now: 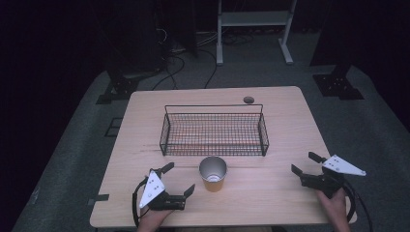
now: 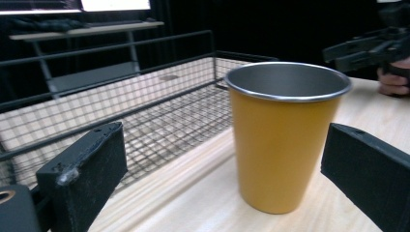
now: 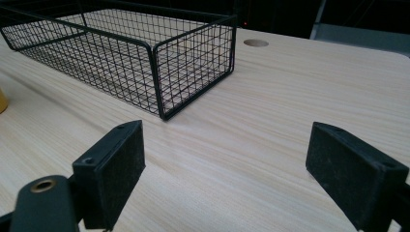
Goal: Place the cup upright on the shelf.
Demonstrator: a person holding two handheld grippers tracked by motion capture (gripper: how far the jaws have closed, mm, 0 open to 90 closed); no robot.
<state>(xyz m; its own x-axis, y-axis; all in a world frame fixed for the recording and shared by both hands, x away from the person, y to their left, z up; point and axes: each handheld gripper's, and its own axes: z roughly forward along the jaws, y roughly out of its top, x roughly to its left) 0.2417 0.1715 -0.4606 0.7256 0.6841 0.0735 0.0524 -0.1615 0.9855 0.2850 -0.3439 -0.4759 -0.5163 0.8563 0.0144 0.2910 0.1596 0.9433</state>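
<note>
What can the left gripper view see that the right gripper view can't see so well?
The left gripper view has the whole yellow cup standing upright between its open jaws, its silver inside showing, and, farther off, the right gripper in a hand. The right gripper view has a round hole in the table top and just a sliver of yellow at its left edge, with bare wood between its open jaws. Both show the black wire basket and the pale wooden table.

- The tall orange metal cup stands just in front of the black wire basket.
- Bare light wooden table lies right of it.
</note>
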